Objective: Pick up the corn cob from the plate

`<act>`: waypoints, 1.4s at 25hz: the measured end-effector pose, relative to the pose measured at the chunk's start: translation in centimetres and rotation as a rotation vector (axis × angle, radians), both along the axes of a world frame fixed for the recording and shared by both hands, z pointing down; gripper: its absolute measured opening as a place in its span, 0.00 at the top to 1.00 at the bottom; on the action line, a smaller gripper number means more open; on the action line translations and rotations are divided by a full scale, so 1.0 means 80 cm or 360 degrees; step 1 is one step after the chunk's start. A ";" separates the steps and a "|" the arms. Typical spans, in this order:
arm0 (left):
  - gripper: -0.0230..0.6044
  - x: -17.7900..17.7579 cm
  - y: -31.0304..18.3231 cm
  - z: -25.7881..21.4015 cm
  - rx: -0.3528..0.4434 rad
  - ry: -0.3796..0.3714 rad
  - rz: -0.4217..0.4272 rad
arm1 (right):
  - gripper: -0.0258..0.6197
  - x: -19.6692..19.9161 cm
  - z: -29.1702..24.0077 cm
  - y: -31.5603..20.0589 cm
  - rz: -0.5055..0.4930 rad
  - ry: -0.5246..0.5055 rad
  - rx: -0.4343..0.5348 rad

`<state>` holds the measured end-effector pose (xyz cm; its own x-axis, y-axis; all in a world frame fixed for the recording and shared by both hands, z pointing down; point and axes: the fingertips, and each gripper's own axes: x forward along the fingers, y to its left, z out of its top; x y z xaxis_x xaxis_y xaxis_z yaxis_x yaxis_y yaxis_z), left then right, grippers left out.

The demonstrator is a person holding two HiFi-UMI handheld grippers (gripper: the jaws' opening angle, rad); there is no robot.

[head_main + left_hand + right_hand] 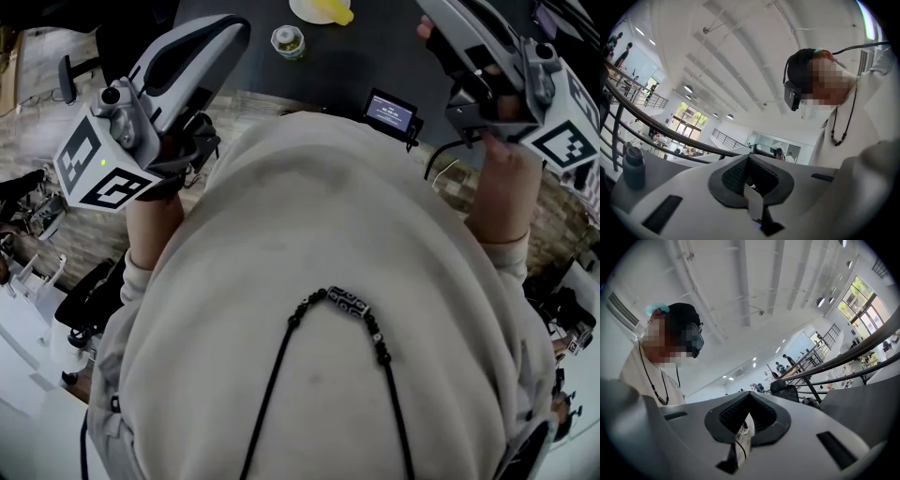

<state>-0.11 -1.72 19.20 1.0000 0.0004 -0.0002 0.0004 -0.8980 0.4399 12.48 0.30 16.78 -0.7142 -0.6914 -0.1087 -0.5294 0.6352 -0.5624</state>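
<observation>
Head view puts the corn cob [336, 11] on its plate [302, 8] at twelve o'clock, on the dark table [356, 56]; probably light, stiff, rounded and apt to roll, best pinched across mid-length; left gripper [749, 156] and right gripper [750, 395] both clenched on nothing, aimed ceilingward; small screen [391, 111] at four o'clock of the plate, text unreadable.
</observation>
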 end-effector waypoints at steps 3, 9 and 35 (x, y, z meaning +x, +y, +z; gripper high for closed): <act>0.96 -0.010 0.011 -0.011 -0.0010 -0.0054 -0.0099 | 0.94 -0.004 -0.004 0.002 -0.0073 -0.0042 -0.0003; 0.96 0.024 -0.007 -0.014 -0.0013 -0.0129 -0.0114 | 0.94 0.037 0.006 -0.014 -0.0058 -0.0114 -0.0039; 0.96 0.158 -0.053 -0.012 0.0024 -0.0050 0.0316 | 0.94 0.071 0.052 0.008 0.0412 0.0311 -0.0178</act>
